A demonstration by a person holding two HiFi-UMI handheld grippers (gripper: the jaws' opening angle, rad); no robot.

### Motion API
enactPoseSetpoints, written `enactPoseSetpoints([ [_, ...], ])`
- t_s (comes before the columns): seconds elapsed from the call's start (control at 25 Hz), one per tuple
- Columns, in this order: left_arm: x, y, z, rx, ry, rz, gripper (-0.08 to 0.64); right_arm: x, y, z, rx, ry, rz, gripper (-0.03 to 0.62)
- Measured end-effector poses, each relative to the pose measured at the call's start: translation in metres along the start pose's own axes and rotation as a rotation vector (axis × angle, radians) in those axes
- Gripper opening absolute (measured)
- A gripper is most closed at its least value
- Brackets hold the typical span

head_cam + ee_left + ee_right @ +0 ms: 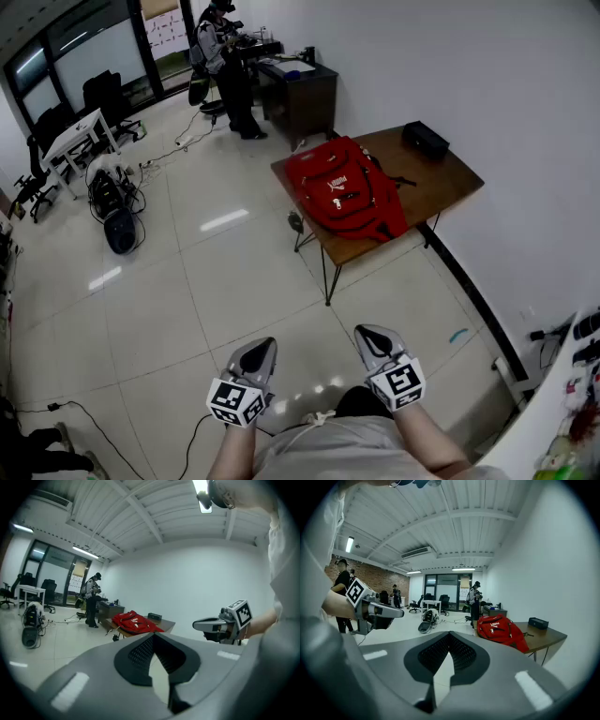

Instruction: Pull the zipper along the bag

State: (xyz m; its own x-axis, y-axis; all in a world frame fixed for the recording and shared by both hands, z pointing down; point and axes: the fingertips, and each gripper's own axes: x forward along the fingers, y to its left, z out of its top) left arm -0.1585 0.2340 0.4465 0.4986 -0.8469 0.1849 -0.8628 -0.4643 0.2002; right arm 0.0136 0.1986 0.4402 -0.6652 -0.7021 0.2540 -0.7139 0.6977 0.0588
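A red backpack (342,192) lies on a brown wooden table (450,183) by the white wall, well ahead of me. It also shows small and far off in the left gripper view (133,621) and in the right gripper view (501,629). Its zipper is too small to make out. My left gripper (257,355) and right gripper (373,340) hang low in front of my body, over bare floor, far short of the table. Both are shut with nothing held. In each gripper view the jaws meet at the tip: left (154,636), right (449,634).
A black box (425,140) sits on the table's far corner. A person (225,56) stands by a dark desk (302,94) at the back. A white table (80,131), chairs and a black floor machine (120,230) stand to the left, with cables on the floor.
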Motion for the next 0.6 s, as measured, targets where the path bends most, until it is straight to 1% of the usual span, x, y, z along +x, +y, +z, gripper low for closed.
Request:
enactPoseSetpoints([
  [0.16,0.017,0.017,0.0,-0.013,0.004,0.004,0.006,0.028,-0.007,0.001,-0.022,0.004,0.028,0.008],
  [0.32,0.06,0.03,-0.003,-0.022,0.02,0.004,0.006,0.069,-0.034,-0.004,-0.016,0.011,0.076,0.008],
  [0.4,0.087,0.035,0.0,-0.02,0.027,0.005,0.006,0.089,-0.057,-0.001,-0.02,0.018,0.088,0.008],
  [0.48,0.118,0.041,0.007,-0.009,0.032,-0.001,0.006,0.109,-0.087,0.005,-0.028,0.004,0.097,0.008],
  [0.6,0.173,0.056,0.025,-0.009,0.024,0.007,0.006,0.143,-0.138,0.014,-0.034,0.004,0.112,0.008],
])
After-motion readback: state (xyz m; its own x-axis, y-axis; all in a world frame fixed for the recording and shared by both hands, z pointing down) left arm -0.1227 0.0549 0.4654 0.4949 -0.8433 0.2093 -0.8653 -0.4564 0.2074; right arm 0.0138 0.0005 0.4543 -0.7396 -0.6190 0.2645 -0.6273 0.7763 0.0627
